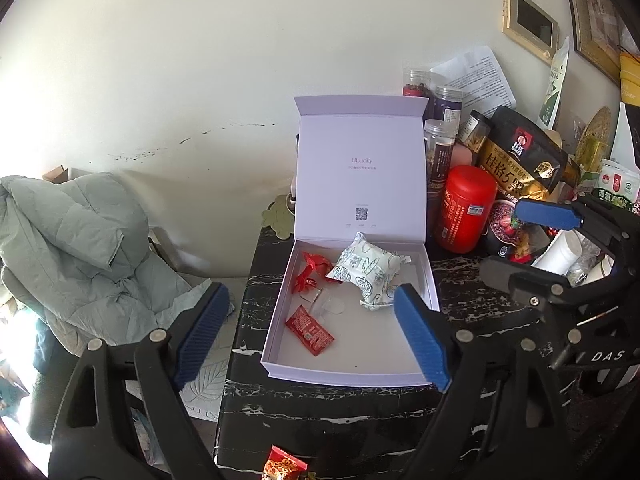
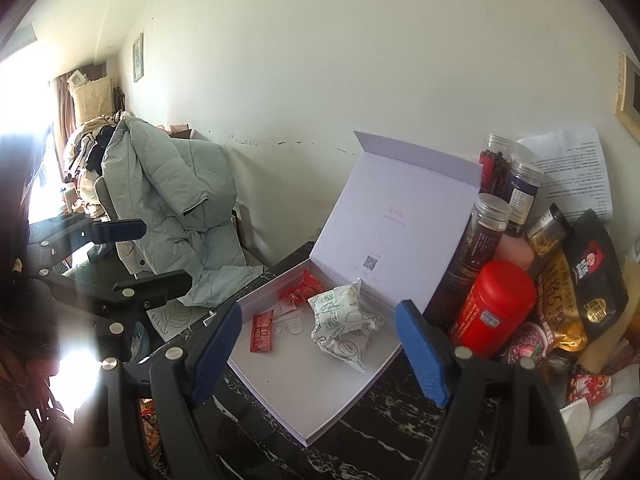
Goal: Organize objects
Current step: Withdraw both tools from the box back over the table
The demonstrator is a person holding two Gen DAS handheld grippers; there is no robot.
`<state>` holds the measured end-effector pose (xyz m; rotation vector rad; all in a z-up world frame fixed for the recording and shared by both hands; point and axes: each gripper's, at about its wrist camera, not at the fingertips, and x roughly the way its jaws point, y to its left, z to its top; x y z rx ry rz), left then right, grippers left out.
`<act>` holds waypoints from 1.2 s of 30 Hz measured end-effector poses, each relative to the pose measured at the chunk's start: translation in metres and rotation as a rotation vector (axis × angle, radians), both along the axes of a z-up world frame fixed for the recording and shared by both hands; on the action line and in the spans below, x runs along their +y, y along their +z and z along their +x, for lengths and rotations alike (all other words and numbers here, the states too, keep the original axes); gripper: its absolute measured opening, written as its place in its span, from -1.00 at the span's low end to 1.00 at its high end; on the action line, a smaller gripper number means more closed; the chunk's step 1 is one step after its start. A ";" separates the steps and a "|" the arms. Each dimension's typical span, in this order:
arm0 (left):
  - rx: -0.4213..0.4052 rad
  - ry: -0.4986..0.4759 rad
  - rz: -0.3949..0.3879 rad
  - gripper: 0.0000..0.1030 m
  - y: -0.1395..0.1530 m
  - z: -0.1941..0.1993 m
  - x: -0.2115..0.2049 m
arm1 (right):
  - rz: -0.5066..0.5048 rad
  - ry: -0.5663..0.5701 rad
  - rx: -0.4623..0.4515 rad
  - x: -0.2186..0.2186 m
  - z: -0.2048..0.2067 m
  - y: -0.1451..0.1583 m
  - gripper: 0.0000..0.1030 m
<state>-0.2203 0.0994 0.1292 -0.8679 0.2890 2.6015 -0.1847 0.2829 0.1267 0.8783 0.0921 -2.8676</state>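
Both grippers, left gripper (image 1: 310,334) and right gripper (image 2: 320,346), stand apart, empty; only the left view shows maybe a candy (image 1: 284,466) below the white box (image 1: 430,268).

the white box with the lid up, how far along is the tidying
Done: the open white cardboard box already holds a patterned white tissue pack, a flat red sachet, a crumpled red wrapper and some clear plastic pieces. In hand: nothing; the left gripper and right gripper are both open and empty. Left: a red-and-gold wrapped candy lies outside the box, lid not closed.
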 end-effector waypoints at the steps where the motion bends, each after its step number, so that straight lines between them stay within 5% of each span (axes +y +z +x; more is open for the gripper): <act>1: 0.002 0.007 0.002 0.65 0.001 0.003 -0.002 | 0.000 0.000 0.000 -0.002 0.003 0.001 0.55; 24: 0.016 0.140 -0.056 0.65 -0.035 0.076 -0.056 | 0.005 0.002 -0.036 -0.041 0.062 -0.025 0.56; 36: -0.086 0.190 -0.008 0.65 -0.078 0.093 -0.090 | -0.013 0.058 -0.103 -0.069 0.075 -0.063 0.56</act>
